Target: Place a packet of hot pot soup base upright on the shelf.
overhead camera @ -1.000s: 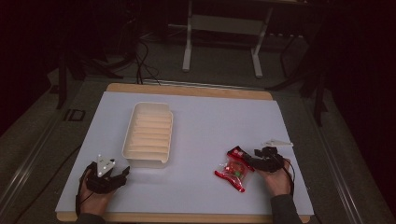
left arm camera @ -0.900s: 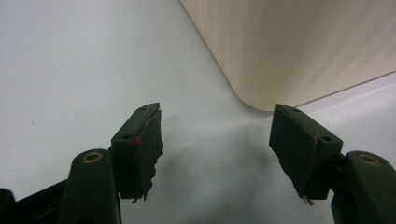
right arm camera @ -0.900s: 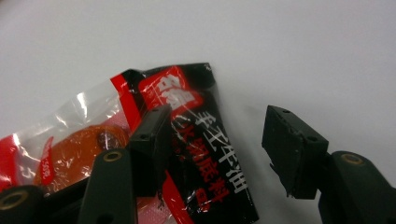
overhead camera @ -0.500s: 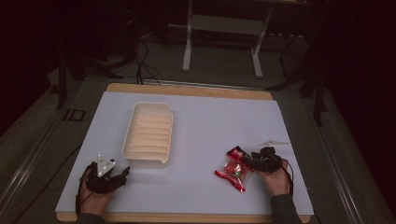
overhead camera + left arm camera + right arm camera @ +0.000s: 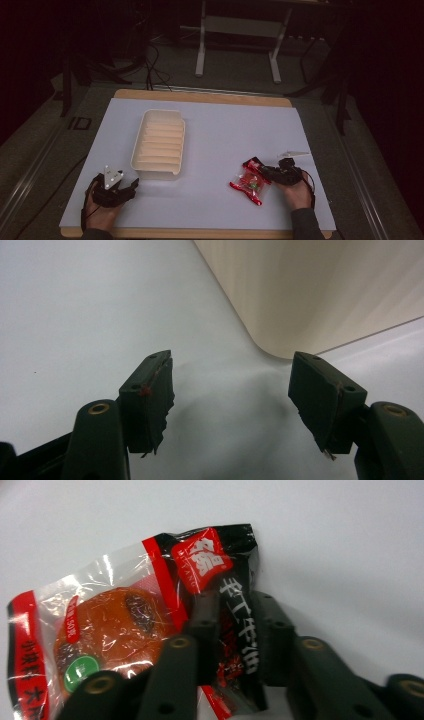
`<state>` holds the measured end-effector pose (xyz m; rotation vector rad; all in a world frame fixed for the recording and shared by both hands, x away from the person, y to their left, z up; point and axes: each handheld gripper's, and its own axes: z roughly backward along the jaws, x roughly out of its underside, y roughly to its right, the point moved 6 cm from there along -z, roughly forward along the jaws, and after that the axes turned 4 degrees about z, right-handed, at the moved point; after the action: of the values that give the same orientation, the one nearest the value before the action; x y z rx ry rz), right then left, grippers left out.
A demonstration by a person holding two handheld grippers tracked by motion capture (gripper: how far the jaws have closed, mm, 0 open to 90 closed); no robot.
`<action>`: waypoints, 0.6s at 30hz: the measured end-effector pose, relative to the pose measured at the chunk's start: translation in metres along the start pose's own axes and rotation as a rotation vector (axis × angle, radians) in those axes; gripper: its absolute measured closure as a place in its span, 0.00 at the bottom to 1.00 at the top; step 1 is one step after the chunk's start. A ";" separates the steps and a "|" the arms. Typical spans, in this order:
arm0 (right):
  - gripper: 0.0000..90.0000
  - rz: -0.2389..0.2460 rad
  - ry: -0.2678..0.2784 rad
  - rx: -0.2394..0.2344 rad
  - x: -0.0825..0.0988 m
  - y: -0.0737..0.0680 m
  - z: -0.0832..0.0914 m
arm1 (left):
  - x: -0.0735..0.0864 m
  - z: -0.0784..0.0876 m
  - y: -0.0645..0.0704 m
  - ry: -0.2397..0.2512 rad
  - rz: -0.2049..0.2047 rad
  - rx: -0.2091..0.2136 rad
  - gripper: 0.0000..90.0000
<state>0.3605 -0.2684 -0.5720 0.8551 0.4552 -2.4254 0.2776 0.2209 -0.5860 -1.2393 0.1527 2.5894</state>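
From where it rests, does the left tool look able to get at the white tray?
Probably yes. The left tool sits open on the table just short of the white tray, whose near corner shows right beyond its tips, with bare table between.

**Dim room around my bench**

My table (image 5: 210,97) has a pale top with a wood edge, lit mid-frame. Upper centre there's a white metal stand (image 5: 239,30) on dark grey floor (image 5: 30,150); cables (image 5: 150,55) trail upper left. The rest's black.
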 end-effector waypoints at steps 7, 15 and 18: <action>0.97 0.003 0.027 -0.014 -0.003 -0.003 0.004 | 0.000 0.000 0.000 0.001 0.000 0.000 0.38; 0.97 0.024 0.046 -0.022 -0.007 -0.006 0.010 | 0.000 0.000 0.000 0.004 0.002 0.001 0.38; 0.98 0.033 0.054 -0.021 -0.010 -0.007 0.012 | 0.000 0.000 0.000 0.003 0.002 0.001 0.38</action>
<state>0.3570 -0.2648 -0.5558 0.9133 0.4818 -2.3685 0.2775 0.2210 -0.5858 -1.2432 0.1563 2.5889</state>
